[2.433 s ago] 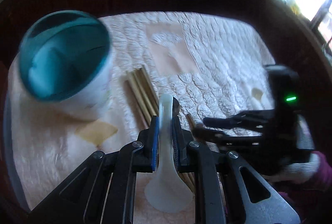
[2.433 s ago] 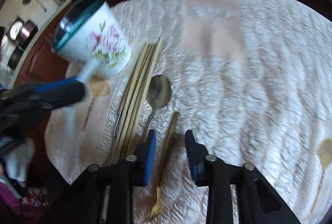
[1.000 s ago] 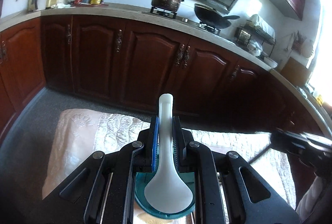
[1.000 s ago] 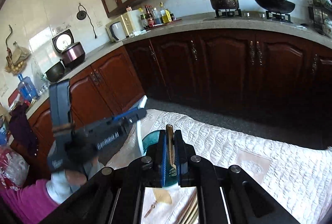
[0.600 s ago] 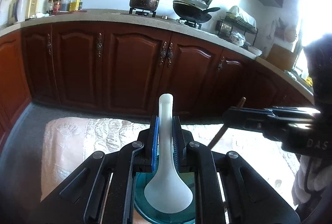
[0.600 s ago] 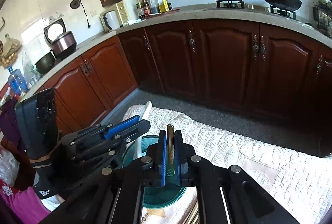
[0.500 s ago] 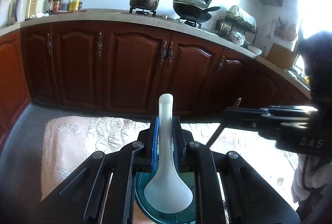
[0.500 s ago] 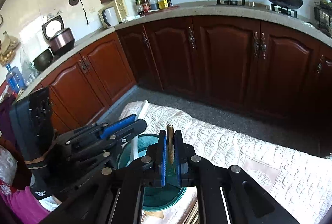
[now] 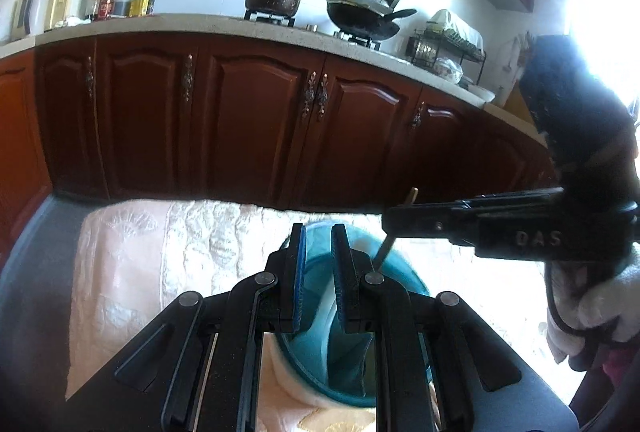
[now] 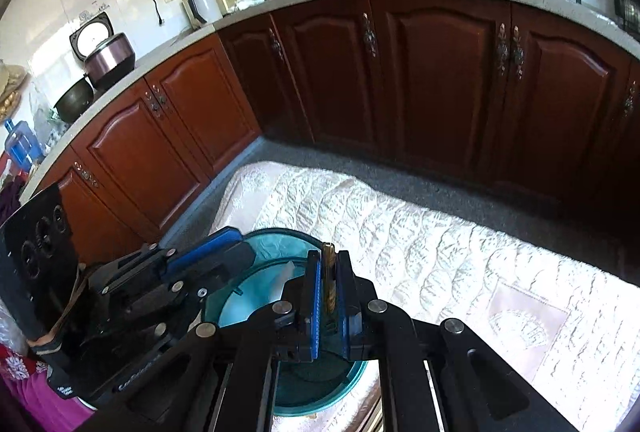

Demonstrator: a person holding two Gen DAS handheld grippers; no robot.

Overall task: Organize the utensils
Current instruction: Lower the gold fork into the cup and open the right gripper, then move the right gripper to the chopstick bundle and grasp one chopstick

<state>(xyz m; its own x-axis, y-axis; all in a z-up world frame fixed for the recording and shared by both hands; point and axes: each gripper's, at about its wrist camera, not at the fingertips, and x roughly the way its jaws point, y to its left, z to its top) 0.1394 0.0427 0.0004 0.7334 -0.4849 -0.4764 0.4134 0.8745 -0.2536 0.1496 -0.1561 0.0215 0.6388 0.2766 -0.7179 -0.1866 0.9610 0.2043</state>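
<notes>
White ceramic spoon gone from left gripper, now leaning inside teal-lined cup, jaws narrow and empty; right gripper, above cup, clamps slim gold utensil: stiff, light, slippery, best pinched mid-handle.

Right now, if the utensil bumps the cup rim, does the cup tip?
Likely stays: the cup looks wide and squat. The quilted cloth under it should resist sliding, but is soft, so rocking is possible. The utensil in the right gripper looks rigid, so bumps transfer.
</notes>
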